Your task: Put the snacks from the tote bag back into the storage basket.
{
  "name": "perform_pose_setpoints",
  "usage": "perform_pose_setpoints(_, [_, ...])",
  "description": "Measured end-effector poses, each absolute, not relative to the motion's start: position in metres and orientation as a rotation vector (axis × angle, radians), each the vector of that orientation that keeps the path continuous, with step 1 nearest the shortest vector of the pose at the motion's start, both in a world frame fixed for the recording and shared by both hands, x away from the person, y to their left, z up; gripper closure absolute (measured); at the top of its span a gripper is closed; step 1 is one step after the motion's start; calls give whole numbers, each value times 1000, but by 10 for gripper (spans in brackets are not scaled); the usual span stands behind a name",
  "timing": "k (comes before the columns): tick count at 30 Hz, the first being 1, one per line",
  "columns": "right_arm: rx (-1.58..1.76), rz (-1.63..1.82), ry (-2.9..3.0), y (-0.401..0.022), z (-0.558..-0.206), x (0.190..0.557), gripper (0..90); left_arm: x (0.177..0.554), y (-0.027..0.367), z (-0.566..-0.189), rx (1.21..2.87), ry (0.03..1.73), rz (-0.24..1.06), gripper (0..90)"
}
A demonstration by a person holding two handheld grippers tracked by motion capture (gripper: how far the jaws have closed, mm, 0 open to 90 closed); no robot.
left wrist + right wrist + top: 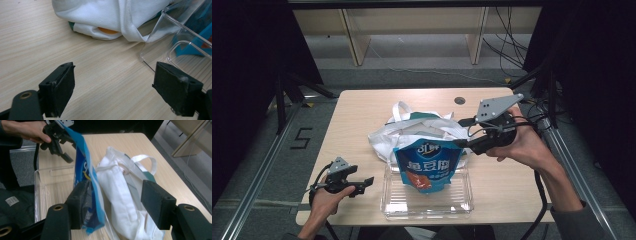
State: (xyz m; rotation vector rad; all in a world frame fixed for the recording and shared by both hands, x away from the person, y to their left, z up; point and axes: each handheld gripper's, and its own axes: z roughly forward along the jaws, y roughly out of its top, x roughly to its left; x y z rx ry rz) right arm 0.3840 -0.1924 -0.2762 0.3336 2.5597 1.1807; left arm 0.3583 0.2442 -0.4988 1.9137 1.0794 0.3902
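Snack pouch (428, 167), blue and one of a kind here, stands upright in the single clear plastic tray (427, 206) and leans against the one white tote bag (412, 131) behind it. Your left gripper (368, 181) rests at the table's near left edge, jaws spread wide with nothing but bare wood between them. Your right gripper (460, 143) hovers at the pouch's top right corner; its jaws stand apart, the pouch edge lying against one pad, the other pad clear of it. Two grippers in all. The light wooden table (357, 110) sits on grey floor, with wooden frames and loose cables beyond.
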Motion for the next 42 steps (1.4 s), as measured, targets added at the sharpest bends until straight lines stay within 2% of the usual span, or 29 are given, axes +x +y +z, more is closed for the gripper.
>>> perform_pose_setpoints(20, [584,1269,2494,-243,-327,390,398,358,243,-497,1914,1072,386,168])
perform_pose_setpoints(24, [608,1282,2487,-248,-336,393,400,358,243,-497,1911,1073,384,168])
perform_pose_setpoints(25, [637,1289,2480,-248,-339,392,400,359,246,-496,1965,1048,391,168])
perform_pose_setpoints(27, [615,1291,2485,-251,-343,394,399,359,242,-497,1914,1069,389,167])
perform_pose_setpoints(42, [802,1237,2495,-268,-375,403,377,360,242,-497,1917,1078,386,168])
